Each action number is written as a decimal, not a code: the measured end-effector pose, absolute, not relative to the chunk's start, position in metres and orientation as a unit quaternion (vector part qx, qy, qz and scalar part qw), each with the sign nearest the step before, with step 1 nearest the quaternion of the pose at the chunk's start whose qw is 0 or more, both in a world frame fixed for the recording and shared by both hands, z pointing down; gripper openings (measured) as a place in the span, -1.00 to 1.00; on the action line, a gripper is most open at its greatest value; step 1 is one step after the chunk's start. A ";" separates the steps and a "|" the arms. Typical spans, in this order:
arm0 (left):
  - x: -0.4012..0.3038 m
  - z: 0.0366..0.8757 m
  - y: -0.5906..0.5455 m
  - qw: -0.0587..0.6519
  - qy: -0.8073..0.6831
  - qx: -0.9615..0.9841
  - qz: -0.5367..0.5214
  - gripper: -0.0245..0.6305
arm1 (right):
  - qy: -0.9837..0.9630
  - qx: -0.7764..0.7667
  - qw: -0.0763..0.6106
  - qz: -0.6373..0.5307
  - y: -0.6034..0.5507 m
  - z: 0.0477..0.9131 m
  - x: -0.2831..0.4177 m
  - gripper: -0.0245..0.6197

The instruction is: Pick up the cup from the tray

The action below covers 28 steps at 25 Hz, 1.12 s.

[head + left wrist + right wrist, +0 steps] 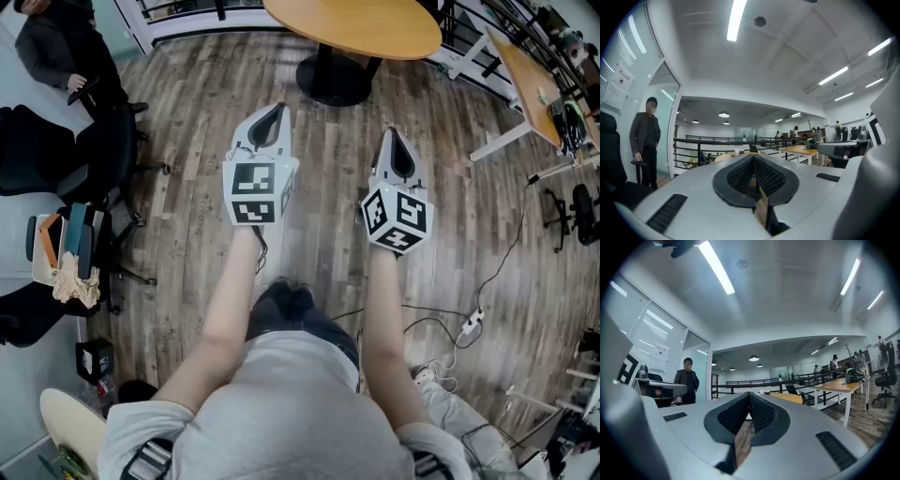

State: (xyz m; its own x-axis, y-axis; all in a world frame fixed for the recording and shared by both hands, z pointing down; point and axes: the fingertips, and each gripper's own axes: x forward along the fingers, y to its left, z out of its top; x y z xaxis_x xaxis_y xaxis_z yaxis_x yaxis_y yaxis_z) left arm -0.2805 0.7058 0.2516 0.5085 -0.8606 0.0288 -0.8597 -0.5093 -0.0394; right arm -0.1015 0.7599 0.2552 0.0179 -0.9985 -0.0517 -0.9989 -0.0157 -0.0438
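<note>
Ceiling lights (736, 18) only in gripper views; left gripper (278, 111), right gripper (391, 133) clenched, empty.

Round table (356, 23) ahead, office chair (94, 141) left

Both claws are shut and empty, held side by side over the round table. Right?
Not quite. The left claw and right claw are shut and empty and held side by side, but they are over the floor, not over the table, which stands further ahead of them. The head view shows this.
</note>
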 end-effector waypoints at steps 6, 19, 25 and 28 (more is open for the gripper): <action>-0.278 0.248 0.705 0.013 0.499 -0.866 -0.020 -0.90 | 0.697 -0.715 0.056 0.003 0.761 0.251 -0.091 -0.90; -0.246 0.260 0.701 0.016 0.517 -0.856 -0.023 -0.90 | 0.702 -0.709 0.064 0.002 0.760 0.261 -0.047 -0.90; -0.239 0.262 0.690 0.015 0.521 -0.853 -0.026 -0.90 | 0.707 -0.705 0.058 -0.007 0.746 0.270 -0.043 -0.90; -0.239 0.262 0.677 0.015 0.526 -0.850 -0.024 -0.90 | 0.712 -0.700 0.053 -0.013 0.731 0.274 -0.044 -0.90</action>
State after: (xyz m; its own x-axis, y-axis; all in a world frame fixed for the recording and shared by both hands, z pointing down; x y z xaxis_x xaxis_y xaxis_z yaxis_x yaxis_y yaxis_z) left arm -0.2391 0.6772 0.2617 0.4452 -0.8951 0.0254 -0.8936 -0.4459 -0.0514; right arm -0.0444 0.7315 0.2744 -0.0131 -0.9983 -0.0573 -0.9956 0.0183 -0.0915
